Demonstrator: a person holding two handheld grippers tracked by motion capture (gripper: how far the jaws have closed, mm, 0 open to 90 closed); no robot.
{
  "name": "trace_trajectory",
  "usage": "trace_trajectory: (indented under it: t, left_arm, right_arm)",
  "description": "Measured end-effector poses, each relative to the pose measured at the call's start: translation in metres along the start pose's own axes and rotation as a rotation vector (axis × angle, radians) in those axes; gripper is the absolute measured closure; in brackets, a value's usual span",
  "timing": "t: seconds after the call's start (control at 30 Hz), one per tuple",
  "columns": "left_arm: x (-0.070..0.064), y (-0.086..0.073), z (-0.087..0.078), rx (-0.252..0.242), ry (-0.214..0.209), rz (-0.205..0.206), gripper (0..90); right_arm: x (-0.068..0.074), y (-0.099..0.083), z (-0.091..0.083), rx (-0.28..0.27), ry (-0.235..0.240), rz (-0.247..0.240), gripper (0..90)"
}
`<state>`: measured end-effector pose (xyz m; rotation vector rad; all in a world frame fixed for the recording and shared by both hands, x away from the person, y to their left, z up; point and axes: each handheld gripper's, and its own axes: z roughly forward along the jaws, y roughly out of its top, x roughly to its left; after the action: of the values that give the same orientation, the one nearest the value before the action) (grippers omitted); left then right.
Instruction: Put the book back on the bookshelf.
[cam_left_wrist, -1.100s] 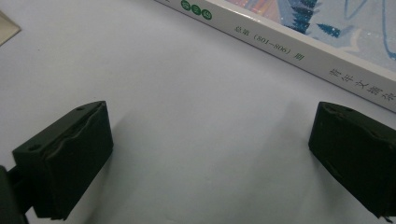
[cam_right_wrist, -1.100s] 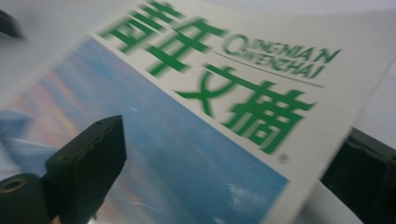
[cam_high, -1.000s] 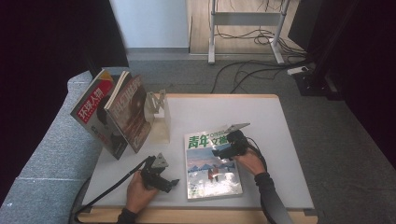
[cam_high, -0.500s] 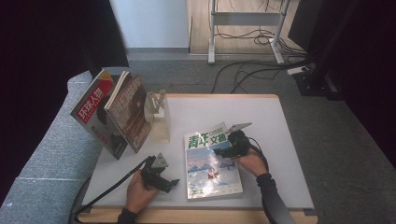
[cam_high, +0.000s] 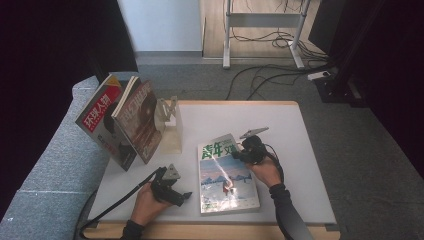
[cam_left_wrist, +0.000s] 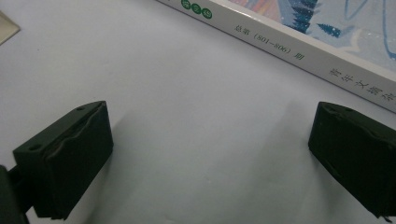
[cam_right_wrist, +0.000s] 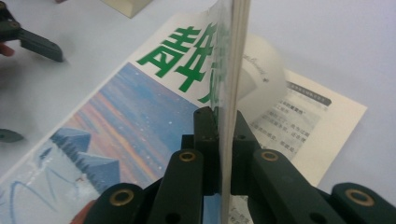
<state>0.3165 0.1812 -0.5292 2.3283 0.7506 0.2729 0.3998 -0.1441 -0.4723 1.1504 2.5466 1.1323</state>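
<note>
On the white table (cam_high: 300, 150), near the front edge and a little right of the middle, lies the magazine (cam_high: 225, 185) with green letters and a snowy picture on its cover. The right gripper (cam_high: 245, 150) pinches the upper right corner of the cover together with some pages and lifts them, so the sheets stand up between its closed jaws above a printed page. The left gripper (cam_high: 175, 192) rests on the table just beside the magazine's spine, its jaws spread wide and holding nothing.
</note>
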Motion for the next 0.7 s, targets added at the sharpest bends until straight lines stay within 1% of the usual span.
trace_trajectory:
  t: [0.13, 0.2, 0.27, 0.3, 0.33, 0.37, 0.4, 0.43, 0.47, 0.5, 0.6, 0.7]
  left_arm:
    - [0.0, 0.0, 0.0, 0.001, 0.0, -0.004, 0.0]
    - [0.001, 0.001, -0.001, -0.002, -0.001, -0.015, 0.1]
    - [0.003, 0.003, -0.001, 0.007, -0.01, -0.019, 2.0]
    - [0.005, 0.005, -0.003, 0.003, -0.036, -0.029, 3.2]
    - [0.007, 0.006, -0.005, -0.016, -0.067, -0.051, 5.7]
    - [0.01, 0.008, -0.007, -0.036, -0.08, -0.068, 6.0]
    - [0.012, 0.011, -0.009, -0.042, -0.091, -0.074, 6.9]
    - [0.012, 0.015, -0.01, -0.043, -0.097, -0.07, 7.0]
    - [0.012, 0.019, -0.012, -0.033, -0.094, -0.056, 7.3]
    - [0.011, 0.024, -0.013, -0.033, -0.106, -0.042, 7.3]
    - [0.009, 0.037, -0.014, -0.034, -0.152, -0.02, 9.2]
    - [0.009, 0.049, -0.01, -0.025, -0.201, -0.016, 11.1]
  right_arm:
    - [0.007, 0.004, -0.006, -0.014, -0.002, -0.036, 85.6]
    - [0.011, 0.005, -0.009, -0.022, -0.004, -0.054, 85.7]
    - [0.014, 0.006, -0.014, -0.034, -0.003, -0.078, 85.7]
    - [0.015, 0.006, -0.015, -0.038, -0.005, -0.082, 85.7]
    - [0.016, 0.006, -0.017, -0.044, -0.004, -0.093, 85.7]
    - [0.018, 0.007, -0.019, -0.049, -0.003, -0.1, 85.7]
    - [0.018, 0.007, -0.021, -0.059, -0.004, -0.108, 85.7]
    - [0.019, 0.007, -0.024, -0.066, 0.0, -0.112, 85.7]
    - [0.02, 0.008, -0.026, -0.073, 0.001, -0.119, 85.7]
    - [0.021, 0.008, -0.029, -0.08, 0.004, -0.125, 85.7]
    - [0.024, 0.009, -0.037, -0.097, 0.005, -0.141, 85.7]
    - [0.027, 0.009, -0.045, -0.11, 0.004, -0.158, 85.7]
